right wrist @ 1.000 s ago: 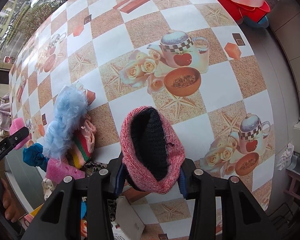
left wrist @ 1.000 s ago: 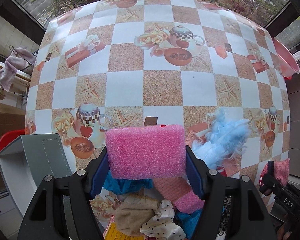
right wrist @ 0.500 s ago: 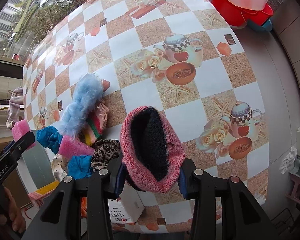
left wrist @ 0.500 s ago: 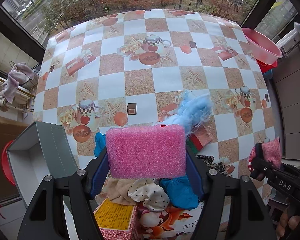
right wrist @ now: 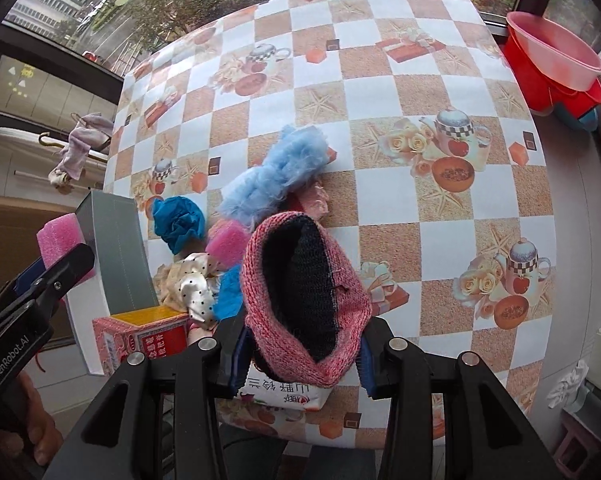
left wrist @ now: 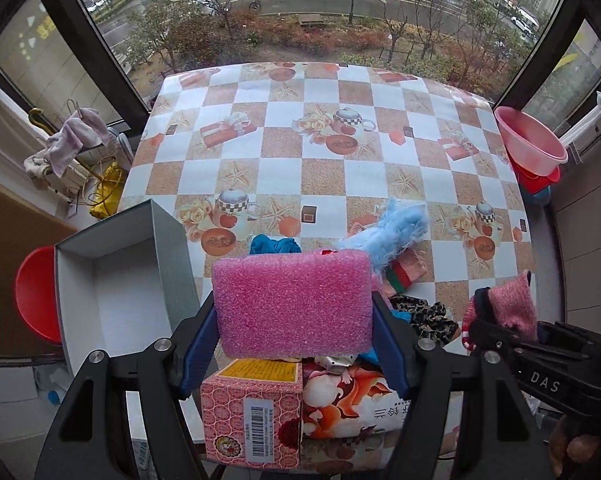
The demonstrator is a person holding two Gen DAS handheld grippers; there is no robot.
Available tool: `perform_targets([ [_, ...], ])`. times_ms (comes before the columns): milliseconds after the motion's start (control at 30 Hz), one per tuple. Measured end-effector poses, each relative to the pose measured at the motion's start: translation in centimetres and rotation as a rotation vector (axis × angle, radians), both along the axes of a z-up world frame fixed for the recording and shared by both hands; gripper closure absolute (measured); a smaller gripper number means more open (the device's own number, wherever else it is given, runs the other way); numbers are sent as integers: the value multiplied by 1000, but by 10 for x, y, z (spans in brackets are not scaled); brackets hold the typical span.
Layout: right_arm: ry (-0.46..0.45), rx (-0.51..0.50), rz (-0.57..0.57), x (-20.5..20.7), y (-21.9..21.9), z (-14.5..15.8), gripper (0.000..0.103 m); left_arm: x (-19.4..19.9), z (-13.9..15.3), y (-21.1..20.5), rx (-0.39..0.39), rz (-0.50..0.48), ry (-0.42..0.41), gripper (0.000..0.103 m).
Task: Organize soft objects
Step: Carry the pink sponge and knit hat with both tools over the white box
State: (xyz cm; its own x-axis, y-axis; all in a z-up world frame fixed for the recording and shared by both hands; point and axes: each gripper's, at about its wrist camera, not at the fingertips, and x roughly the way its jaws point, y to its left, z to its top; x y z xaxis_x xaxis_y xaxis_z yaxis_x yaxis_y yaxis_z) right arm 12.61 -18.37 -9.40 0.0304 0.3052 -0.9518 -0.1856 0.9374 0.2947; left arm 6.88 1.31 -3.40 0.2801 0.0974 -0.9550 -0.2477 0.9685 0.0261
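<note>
My left gripper (left wrist: 294,346) is shut on a pink sponge block (left wrist: 292,304), held high above the table's near edge. My right gripper (right wrist: 300,360) is shut on a pink knit hat (right wrist: 304,300) with a dark lining, also held high; it shows at the right of the left wrist view (left wrist: 508,308). On the table lies a pile of soft things: a fluffy light blue piece (right wrist: 276,176), a blue cloth (right wrist: 178,222), a second pink sponge (right wrist: 228,242), a polka-dot cloth (right wrist: 194,284) and a leopard-print cloth (left wrist: 428,316). An open grey box (left wrist: 112,280) stands at the left.
A red patterned carton (left wrist: 252,412) and a printed bag (left wrist: 352,400) sit at the table's near edge. Pink and red basins (left wrist: 530,148) stand off the right side. A red stool (left wrist: 34,292) is left of the box. The checkered tablecloth (left wrist: 324,128) stretches beyond the pile.
Both grippers have risen and pulled back from the table with their loads. The table looks smaller, and the grey box and near-edge carton have come fully into view.
</note>
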Motion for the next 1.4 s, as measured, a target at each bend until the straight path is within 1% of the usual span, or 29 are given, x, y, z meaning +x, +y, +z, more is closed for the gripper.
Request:
perform_targets([
  [167, -14, 10, 91, -15, 21, 9, 59, -31, 11, 10, 0, 66, -22, 30],
  [333, -22, 30, 158, -32, 33, 13, 59, -61, 18, 15, 2, 115, -25, 30],
  [433, -26, 36, 187, -41, 38, 15, 59, -76, 21, 15, 1, 127, -30, 30],
  [533, -22, 38, 197, -51, 40, 17, 59, -87, 24, 15, 2, 118, -31, 30],
  [700, -25, 46, 197, -67, 41, 22, 59, -100, 25, 14, -15, 65, -31, 30],
  [867, -26, 43, 153, -85, 38, 20, 59, -116, 21, 16, -19, -37, -27, 30],
  [933, -30, 34, 122, -93, 37, 18, 59, -123, 19, 19, -26, -80, -18, 30],
  [1133, -7, 38, 14, -121, 41, 13, 59, -139, 17, 29, -24, -204, -27, 30],
  [1267, 2, 33, -49, -137, 44, 10, 59, -142, 18, 35, -28, -252, -43, 30],
  [1400, 2, 34, -92, -144, 48, 11, 59, -143, 21, 40, -24, -291, -67, 30],
])
